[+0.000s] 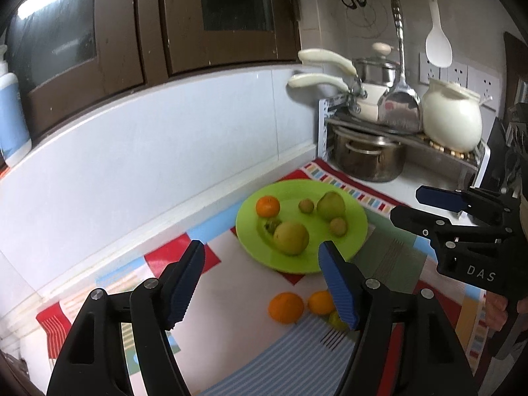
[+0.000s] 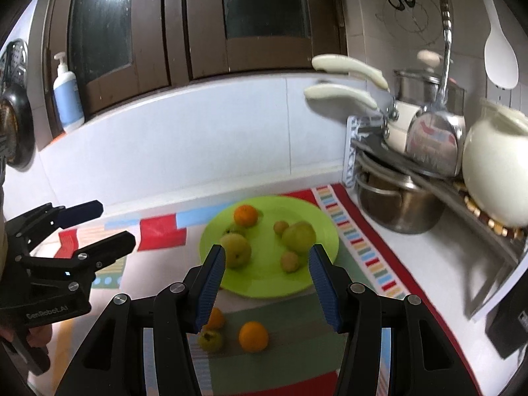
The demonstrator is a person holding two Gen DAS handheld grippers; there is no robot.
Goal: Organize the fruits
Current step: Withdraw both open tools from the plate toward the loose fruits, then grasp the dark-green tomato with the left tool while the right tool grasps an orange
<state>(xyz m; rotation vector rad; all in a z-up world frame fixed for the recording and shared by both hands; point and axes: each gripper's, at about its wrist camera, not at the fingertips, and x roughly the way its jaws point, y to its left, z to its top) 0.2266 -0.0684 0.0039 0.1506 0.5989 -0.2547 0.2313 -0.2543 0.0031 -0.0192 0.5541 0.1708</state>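
A green plate [image 1: 354, 231] [image 2: 264, 283] on the patterned mat holds an orange [image 1: 267, 206] [image 2: 245, 215], two large yellow-green fruits [image 1: 291, 237] [image 1: 330, 204] and several small green ones. On the mat in front of the plate lie two oranges [image 1: 285, 307] [image 1: 320, 302] and a small green fruit [image 2: 210, 340]. My left gripper [image 1: 264, 283] is open and empty, above the loose fruits. My right gripper [image 2: 267, 283] is open and empty, above the plate's near rim; it also shows in the left wrist view [image 1: 406, 204].
A dish rack [image 1: 406, 132] with steel pots, pans and a white jar [image 1: 451, 115] stands at the back right. The tiled wall and brown window frames run behind the counter. A soap bottle [image 2: 67, 99] stands on the sill at the left.
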